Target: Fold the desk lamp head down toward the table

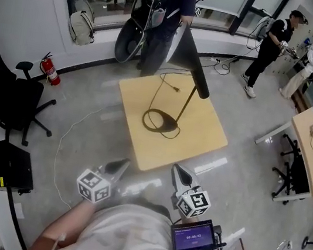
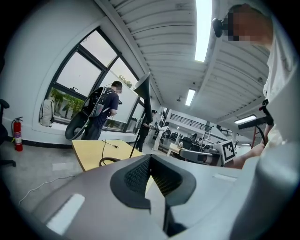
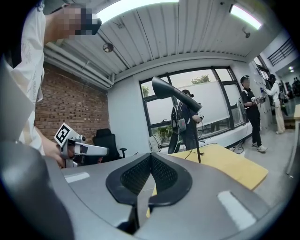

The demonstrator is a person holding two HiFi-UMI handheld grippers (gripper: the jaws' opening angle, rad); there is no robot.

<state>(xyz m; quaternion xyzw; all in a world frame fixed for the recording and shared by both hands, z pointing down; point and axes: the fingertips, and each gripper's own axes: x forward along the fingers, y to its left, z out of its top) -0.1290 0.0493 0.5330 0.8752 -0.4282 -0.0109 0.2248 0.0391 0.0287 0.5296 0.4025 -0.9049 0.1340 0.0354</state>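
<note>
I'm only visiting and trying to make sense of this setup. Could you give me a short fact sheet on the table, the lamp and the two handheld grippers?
Table: square light wooden table
Lamp: black desk lamp standing on the table, thin stem on a ring base
Lamp head: black cone-shaped head, raised, not yet folded down
Cord: black cord with its plug end lying on the table
Left gripper: shut, empty, short of the table
Right gripper: shut, empty, short of the table
</note>
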